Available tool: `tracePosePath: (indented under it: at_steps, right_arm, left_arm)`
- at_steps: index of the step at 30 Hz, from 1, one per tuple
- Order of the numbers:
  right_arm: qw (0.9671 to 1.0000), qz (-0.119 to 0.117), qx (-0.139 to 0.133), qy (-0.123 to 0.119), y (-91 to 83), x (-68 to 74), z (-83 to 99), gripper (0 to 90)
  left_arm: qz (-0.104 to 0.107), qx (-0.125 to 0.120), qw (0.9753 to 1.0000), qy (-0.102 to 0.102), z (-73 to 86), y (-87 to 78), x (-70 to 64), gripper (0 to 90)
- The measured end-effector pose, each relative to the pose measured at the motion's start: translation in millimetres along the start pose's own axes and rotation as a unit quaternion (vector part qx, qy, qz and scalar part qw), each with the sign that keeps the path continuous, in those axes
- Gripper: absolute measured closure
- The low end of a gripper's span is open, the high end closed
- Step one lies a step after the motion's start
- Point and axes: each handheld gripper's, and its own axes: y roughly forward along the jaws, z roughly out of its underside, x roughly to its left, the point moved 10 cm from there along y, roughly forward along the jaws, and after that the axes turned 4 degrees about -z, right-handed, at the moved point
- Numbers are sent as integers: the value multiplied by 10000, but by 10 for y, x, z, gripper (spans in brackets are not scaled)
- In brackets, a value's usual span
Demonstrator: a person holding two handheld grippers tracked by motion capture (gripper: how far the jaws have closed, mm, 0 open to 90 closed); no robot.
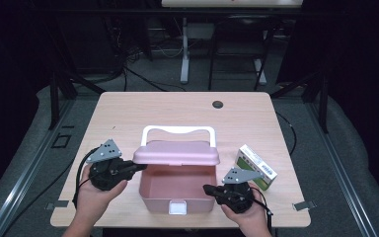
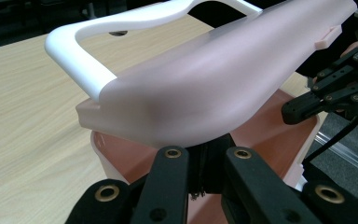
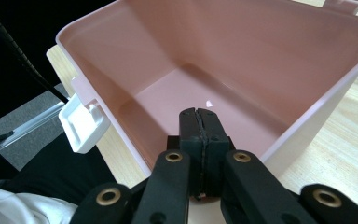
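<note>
A pink storage box [image 1: 155, 201] stands at the table's front middle, its inside [image 3: 191, 93] bare. Its pink lid [image 1: 176, 153] with a white handle [image 1: 177, 130] is raised over the back of the box. My left gripper [image 1: 139, 167] meets the lid's left end; in the left gripper view its jaws stand close together under the lid [image 2: 205, 88], whose rim hides their tips [image 2: 205, 148]. My right gripper [image 3: 199, 114] is shut with nothing in it and points into the box over its right front rim [image 1: 208, 188]. It also appears as the far gripper [image 2: 291, 112] in the left gripper view.
A green and white carton [image 1: 256, 167] lies right of the box, just behind my right hand. A white latch [image 3: 81, 123] sticks out from the box's front wall. A dark round grommet [image 1: 217, 104] sits near the table's far edge.
</note>
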Motion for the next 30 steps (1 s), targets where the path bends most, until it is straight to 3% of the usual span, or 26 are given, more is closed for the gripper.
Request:
tracePosePath:
  at_steps: [30]
  right_arm:
    - [10000,-11,82,-43,42,11,28,900]
  left_arm:
    - [-129,-61,9999,9,-200,29,109,898]
